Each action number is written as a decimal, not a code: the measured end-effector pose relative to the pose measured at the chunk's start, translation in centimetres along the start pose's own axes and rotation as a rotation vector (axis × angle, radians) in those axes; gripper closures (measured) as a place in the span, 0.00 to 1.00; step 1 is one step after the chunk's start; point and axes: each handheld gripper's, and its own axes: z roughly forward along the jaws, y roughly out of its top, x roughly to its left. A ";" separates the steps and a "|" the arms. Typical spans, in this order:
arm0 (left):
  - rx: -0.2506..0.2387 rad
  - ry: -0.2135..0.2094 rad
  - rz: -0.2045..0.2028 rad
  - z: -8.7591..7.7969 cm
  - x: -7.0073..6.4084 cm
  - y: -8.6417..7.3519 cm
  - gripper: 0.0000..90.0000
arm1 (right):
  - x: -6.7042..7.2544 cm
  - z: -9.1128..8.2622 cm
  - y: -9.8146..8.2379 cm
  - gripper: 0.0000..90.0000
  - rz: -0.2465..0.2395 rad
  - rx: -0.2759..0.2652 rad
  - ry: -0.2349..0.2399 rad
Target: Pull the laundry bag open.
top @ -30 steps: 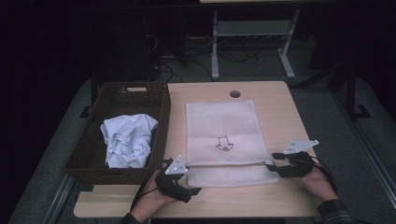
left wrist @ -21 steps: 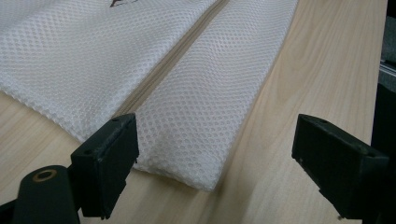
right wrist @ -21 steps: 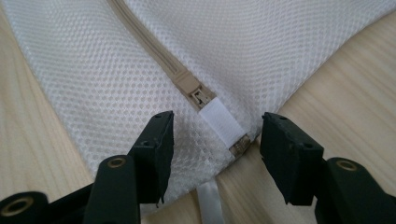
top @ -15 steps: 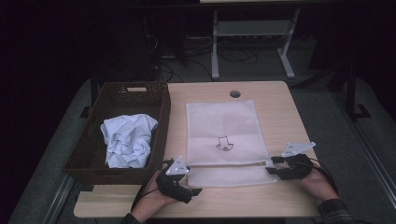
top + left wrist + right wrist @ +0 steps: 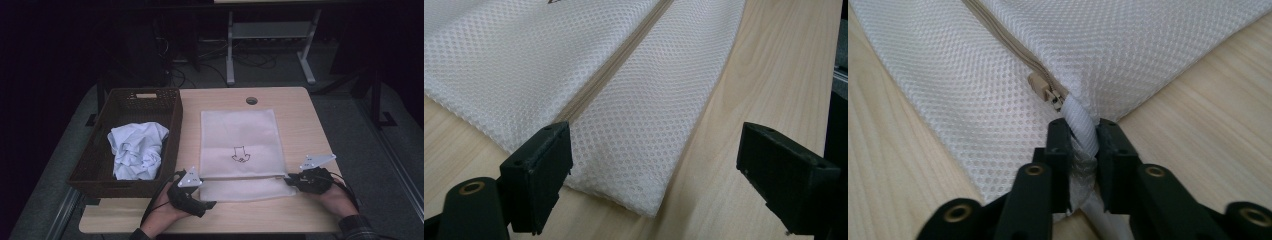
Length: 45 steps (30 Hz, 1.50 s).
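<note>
A white mesh bag (image 5: 238, 145) with a small dark print lies flat in the middle of the table, its beige zipper (image 5: 619, 55) running along the near end. At the bag's near right corner my right gripper (image 5: 290, 180) has just been closing. Its jaws (image 5: 1083, 135) are now shut on the white ribbon pull tab (image 5: 1082, 125) hanging from the zipper slider (image 5: 1040, 85). My left gripper (image 5: 206, 200) rests at the near left corner. It stands open (image 5: 654, 155), with the bag's corner (image 5: 634, 150) lying between the jaws untouched.
A dark wicker basket (image 5: 172, 135) stands at the table's left and holds a crumpled white cloth (image 5: 137, 150). A round cable hole (image 5: 251, 100) sits near the far edge. Bare wood (image 5: 300, 115) lies to the right of the bag.
The right gripper has edged slightly toward the bag's near right corner. The left hand and the bag have stayed where they were.
</note>
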 end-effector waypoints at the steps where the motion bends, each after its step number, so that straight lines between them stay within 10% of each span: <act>1: 0.000 -0.001 -0.001 0.0 0.0 0.0 0.16 | 0.1 0.0 0.0 0.89 0.005 0.001 -0.002; 16: -0.055 -0.039 -0.018 0.0 0.1 1.5 0.17 | 1.4 0.0 1.1 0.91 0.075 -0.024 0.029; 45: -0.058 -0.142 0.032 3.3 -1.8 5.0 0.39 | 4.2 -0.6 3.0 0.91 0.016 -0.080 0.086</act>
